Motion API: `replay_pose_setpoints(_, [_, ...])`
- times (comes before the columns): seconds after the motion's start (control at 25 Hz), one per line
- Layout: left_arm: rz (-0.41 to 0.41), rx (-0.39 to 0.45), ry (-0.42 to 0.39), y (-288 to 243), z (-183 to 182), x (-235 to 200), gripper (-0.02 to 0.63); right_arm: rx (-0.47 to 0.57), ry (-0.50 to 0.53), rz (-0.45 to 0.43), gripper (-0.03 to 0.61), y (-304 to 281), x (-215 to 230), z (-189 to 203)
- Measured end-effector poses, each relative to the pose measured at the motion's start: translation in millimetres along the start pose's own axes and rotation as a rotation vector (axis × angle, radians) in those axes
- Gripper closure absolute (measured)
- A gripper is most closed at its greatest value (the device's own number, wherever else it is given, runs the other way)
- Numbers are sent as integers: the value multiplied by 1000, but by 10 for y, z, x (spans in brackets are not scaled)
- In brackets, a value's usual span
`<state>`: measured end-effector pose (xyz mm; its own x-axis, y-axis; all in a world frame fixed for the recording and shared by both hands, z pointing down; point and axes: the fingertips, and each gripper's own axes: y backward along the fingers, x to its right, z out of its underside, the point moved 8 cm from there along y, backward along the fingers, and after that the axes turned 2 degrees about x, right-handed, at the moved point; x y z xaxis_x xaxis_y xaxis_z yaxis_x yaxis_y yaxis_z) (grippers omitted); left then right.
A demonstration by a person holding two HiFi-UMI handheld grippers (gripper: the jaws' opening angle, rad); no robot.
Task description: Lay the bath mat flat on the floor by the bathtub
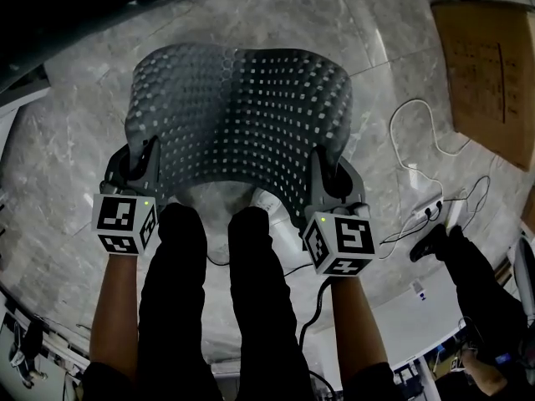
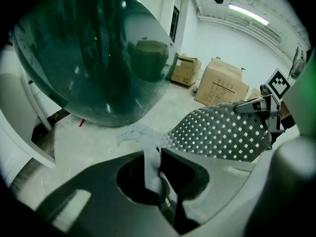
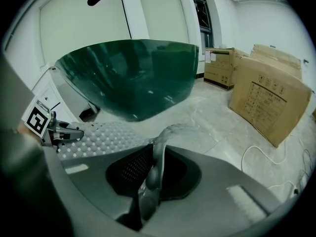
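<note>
Two grippers, one mat: I am holding its near corners, left gripper and right gripper, jaws each pinched almost shut on the edge. Mat is hanging bowed over the floor near the tub. I am judging it soft, light, floppy; corners look the best hold.

The grey bath mat carries a grid of pale squares; the bathtub is dark green.

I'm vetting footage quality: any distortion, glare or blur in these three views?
Head view: dark corners, bath mat sharp. Left gripper view: heavy fisheye bending, bright ceiling light, left claw blurred. Right gripper view: fisheye curvature, reflections on the green bathtub.
</note>
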<state>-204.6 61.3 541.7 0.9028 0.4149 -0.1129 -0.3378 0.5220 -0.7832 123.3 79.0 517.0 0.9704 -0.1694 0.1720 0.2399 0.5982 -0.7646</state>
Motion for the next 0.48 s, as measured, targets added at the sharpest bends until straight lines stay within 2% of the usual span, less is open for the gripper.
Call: replay_pose_setpoints(0.48, [4, -10, -38, -434, 256, -179, 598, -10, 25, -16, 517, -485, 35, 216])
